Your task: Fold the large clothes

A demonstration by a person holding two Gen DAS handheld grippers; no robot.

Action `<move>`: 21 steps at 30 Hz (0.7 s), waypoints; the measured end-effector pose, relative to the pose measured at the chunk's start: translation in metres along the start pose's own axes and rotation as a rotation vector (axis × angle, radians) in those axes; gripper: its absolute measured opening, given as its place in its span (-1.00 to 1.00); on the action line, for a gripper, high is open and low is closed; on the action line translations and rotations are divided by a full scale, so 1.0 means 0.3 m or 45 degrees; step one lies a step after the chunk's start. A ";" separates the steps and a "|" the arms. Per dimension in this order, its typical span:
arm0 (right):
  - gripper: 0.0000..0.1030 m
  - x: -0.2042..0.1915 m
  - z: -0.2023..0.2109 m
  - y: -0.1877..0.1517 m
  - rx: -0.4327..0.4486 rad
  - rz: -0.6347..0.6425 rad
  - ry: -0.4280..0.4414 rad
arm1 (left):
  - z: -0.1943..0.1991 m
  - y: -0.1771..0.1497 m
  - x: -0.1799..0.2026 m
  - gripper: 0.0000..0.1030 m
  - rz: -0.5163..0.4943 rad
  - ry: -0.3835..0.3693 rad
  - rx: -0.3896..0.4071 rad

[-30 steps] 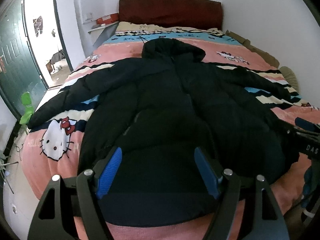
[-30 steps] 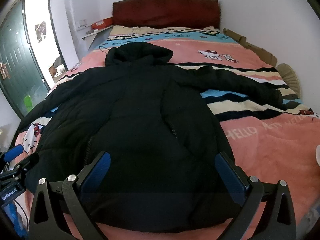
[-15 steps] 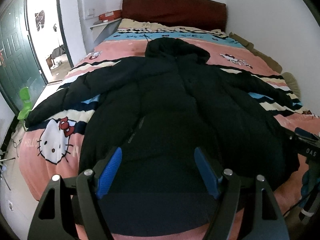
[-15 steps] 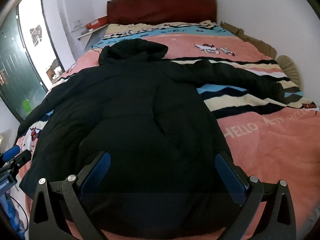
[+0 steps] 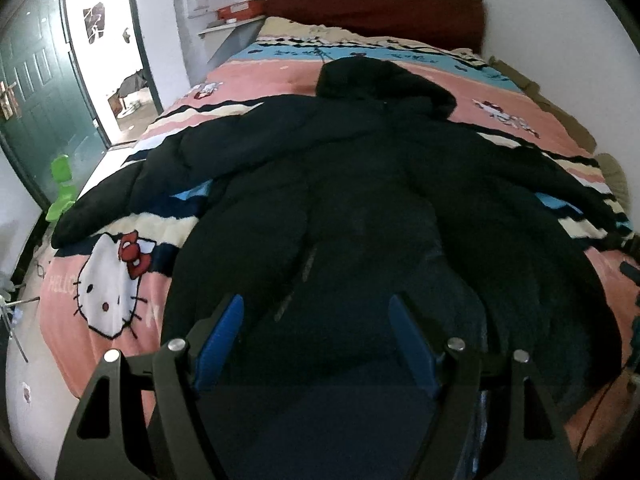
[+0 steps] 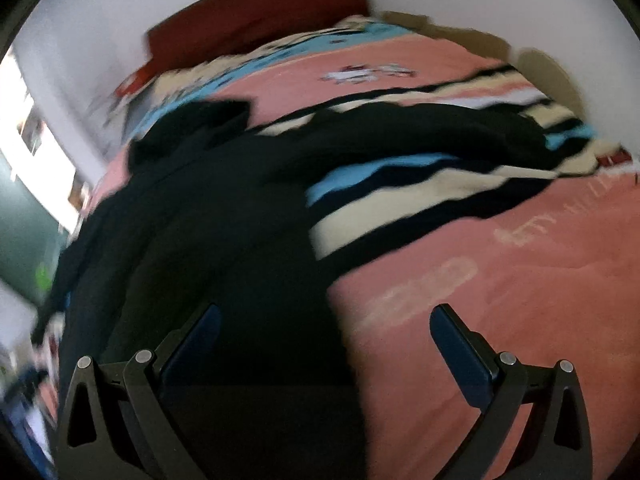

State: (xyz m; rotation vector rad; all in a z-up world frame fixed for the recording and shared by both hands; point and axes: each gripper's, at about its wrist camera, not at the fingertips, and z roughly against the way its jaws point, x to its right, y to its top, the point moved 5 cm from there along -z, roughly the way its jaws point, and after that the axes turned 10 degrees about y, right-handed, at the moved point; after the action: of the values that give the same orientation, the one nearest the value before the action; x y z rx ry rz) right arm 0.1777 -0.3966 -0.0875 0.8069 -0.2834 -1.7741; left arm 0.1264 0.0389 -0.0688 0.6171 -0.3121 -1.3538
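Coat (image 5: 360, 208) time on the bed (image 5: 120, 344)! The big black puffy coat lies flat on the pink cartoon blanket, hood (image 5: 380, 80) up near the red headboard (image 5: 376, 8), both sleeves stuck out to the sides. It looks spread out like this so it is easy to fold, and no fold has been made yet.

The left gripper (image 5: 316, 336) hangs over the bottom part of the coat. Its blue fingers (image 5: 220, 332) are wide apart and hold nothing.

The right gripper (image 6: 324, 340) is tipped over, and its picture is blurry. It looks across the coat's right edge and the right sleeve (image 6: 420, 136), with pink blanket showing between its fingers. Its fingers are wide apart too, with nothing in them.

My guess is it is tipped that way to reach the sleeve or side edge, because a coat like this folds in from the sides first
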 end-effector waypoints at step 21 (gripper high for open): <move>0.87 0.949 -0.285 0.533 0.133 -0.630 -0.190 | -0.187 0.085 0.156 0.44 -0.092 0.038 -0.098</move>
State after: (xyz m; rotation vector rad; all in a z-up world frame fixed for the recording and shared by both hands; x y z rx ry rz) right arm 0.3082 -0.6967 -0.1696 0.8710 -0.2932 -2.3057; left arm 0.1876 0.0089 -0.1056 0.5886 -0.2143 -1.4175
